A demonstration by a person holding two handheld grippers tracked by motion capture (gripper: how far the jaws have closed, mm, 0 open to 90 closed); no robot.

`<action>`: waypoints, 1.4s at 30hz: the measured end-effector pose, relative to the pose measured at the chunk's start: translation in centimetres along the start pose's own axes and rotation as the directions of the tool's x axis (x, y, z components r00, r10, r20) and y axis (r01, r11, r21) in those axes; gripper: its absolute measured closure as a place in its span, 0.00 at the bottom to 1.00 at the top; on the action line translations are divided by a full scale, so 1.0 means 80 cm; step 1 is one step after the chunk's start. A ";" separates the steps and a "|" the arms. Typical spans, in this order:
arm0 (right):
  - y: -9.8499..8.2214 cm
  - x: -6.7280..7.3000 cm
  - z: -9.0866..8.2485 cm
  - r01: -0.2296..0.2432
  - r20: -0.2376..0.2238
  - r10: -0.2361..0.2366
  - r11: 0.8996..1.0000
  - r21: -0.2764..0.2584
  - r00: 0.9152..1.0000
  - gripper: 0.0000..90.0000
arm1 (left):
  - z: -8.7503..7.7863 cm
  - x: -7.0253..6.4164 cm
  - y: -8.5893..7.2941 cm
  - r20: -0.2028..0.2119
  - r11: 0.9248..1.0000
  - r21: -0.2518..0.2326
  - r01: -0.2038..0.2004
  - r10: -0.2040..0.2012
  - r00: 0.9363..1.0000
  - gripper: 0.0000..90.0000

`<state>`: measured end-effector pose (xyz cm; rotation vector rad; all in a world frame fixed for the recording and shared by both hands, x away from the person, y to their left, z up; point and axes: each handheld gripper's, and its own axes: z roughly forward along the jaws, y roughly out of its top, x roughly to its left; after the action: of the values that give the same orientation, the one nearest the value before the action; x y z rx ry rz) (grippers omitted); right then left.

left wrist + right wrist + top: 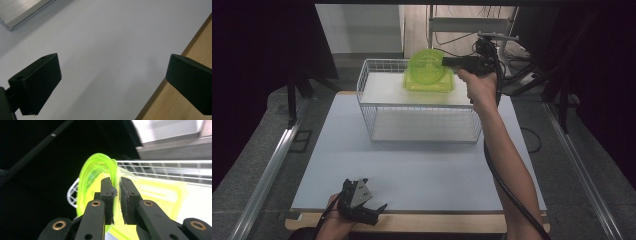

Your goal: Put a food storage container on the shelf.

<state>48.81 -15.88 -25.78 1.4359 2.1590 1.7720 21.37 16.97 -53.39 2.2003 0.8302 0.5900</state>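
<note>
The right claw [447, 62] grips the rim of a round, translucent lime-green plate [426, 67], held on edge above a matching green tray [428, 84] on the wire rack's [367, 102] top shelf, near its back edge. The left claw [371, 200] rests open at the counter's [422, 170] near edge, with bare surface around it.

Bright overhead light on the table [412, 165], dark surroundings, soft shadows, gripper views slightly blurred.
</note>
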 end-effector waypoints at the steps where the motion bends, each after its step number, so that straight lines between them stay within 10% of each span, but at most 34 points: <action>1: 0.001 0.002 0.001 0.008 0.017 -0.008 1.000 0.003 1.000 0.89 | 0.000 0.000 0.000 0.000 1.000 0.000 0.000 0.000 1.000 0.00; 10: 0.005 0.015 0.012 0.080 0.161 -0.086 0.996 0.044 0.983 0.80 | 0.000 -0.001 0.000 0.000 1.000 0.001 -0.002 0.002 1.000 0.00; 19: 0.007 0.011 0.019 0.093 0.208 -0.107 0.993 0.074 0.972 0.76 | 0.001 -0.002 0.000 -0.001 1.000 0.010 -0.013 0.013 1.000 0.00; 31: 0.005 0.016 0.024 0.123 0.215 -0.136 0.990 0.072 0.967 0.69 | 0.001 -0.002 0.000 -0.002 1.000 0.008 -0.016 0.016 1.000 0.00; 42: -0.001 0.023 0.021 0.192 0.179 -0.200 0.979 0.064 0.963 0.32 | 0.000 -0.001 0.000 0.000 1.000 0.003 -0.008 0.008 1.000 0.00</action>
<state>48.58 -13.41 -25.49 1.2849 2.1726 1.4721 21.31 16.87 -53.39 2.2071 0.8226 0.5927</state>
